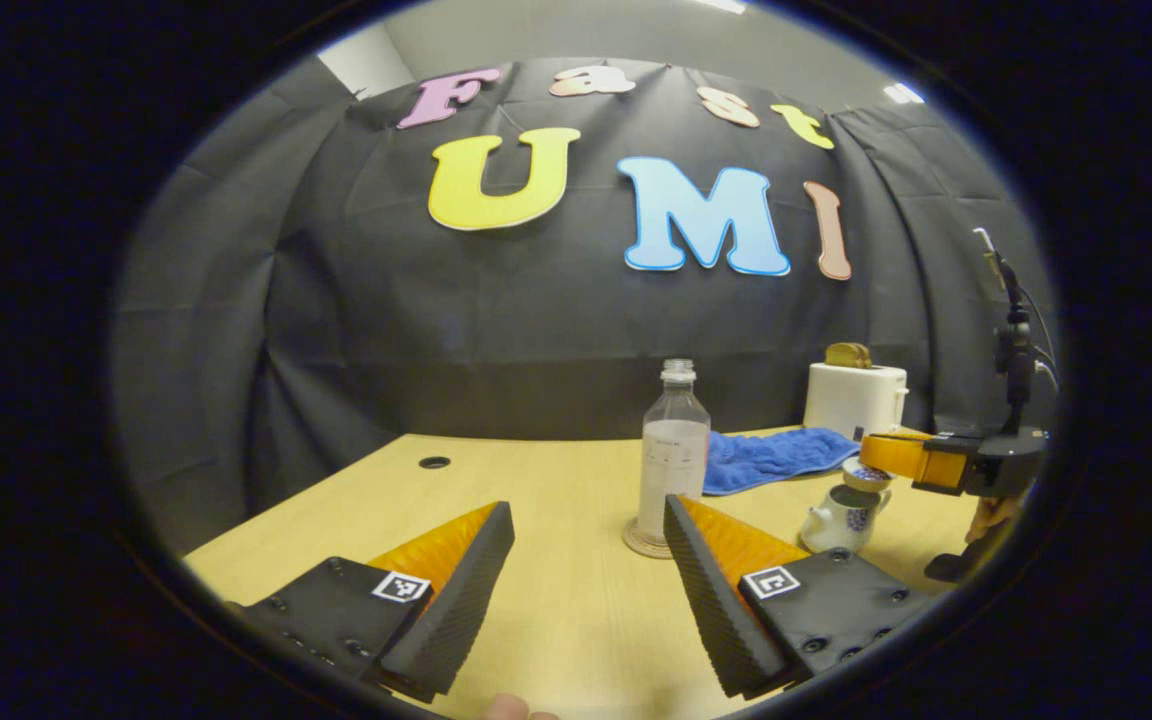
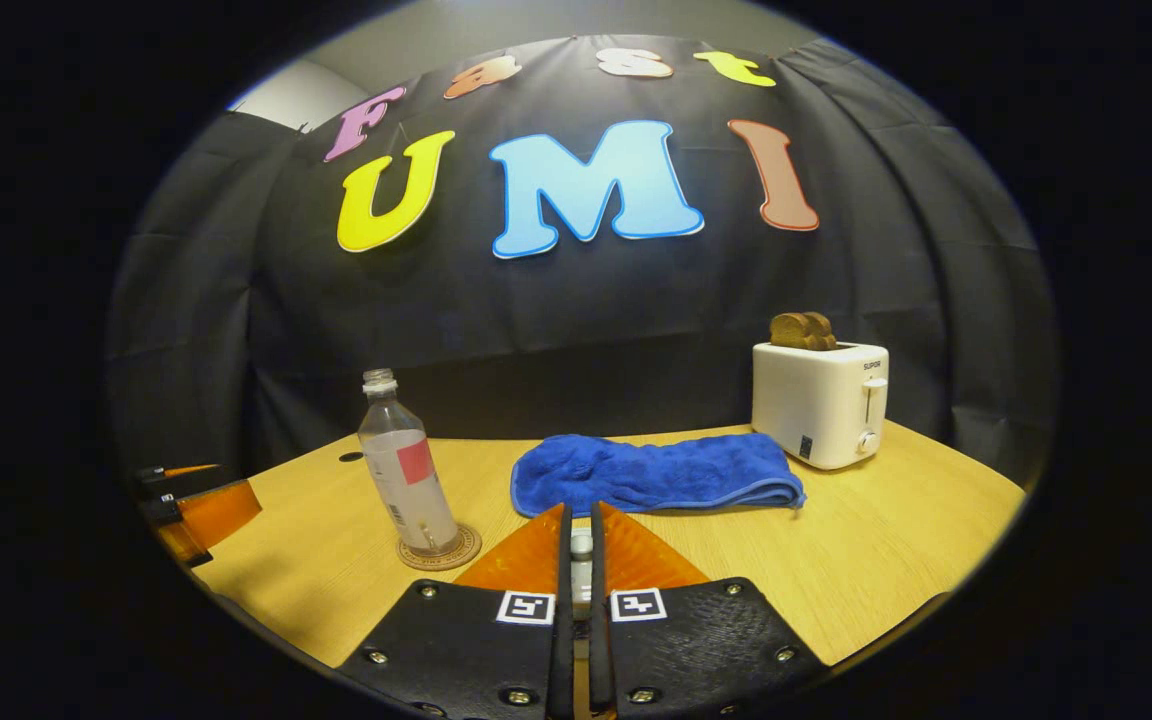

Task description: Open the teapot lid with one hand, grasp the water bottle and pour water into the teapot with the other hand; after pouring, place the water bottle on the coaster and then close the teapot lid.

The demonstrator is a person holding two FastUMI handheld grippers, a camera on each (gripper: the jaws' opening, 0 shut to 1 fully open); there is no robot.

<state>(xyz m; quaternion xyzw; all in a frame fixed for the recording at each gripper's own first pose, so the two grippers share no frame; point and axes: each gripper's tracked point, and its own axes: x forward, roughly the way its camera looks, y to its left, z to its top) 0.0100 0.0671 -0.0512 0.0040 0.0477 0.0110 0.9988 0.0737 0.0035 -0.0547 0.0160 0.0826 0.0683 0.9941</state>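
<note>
A clear water bottle (image 1: 673,450) without a cap stands upright on a round coaster (image 1: 648,543), just beyond my open left gripper (image 1: 588,508), whose fingers hold nothing. To the right sits a small white teapot (image 1: 841,520) with blue patterns. My right gripper (image 1: 873,457) holds its lid (image 1: 868,474) right above the teapot's mouth. In the right gripper view, my right gripper (image 2: 579,525) is shut on the lid's white knob (image 2: 582,545). The bottle (image 2: 406,480) on its coaster (image 2: 441,551) stands to the left there. The left gripper (image 2: 201,510) shows at the left edge.
A blue towel (image 2: 656,472) lies folded on the wooden table (image 2: 886,560) behind the teapot. A white toaster (image 2: 821,400) with bread in it stands at the back right. A cable hole (image 1: 434,462) is at the table's far left.
</note>
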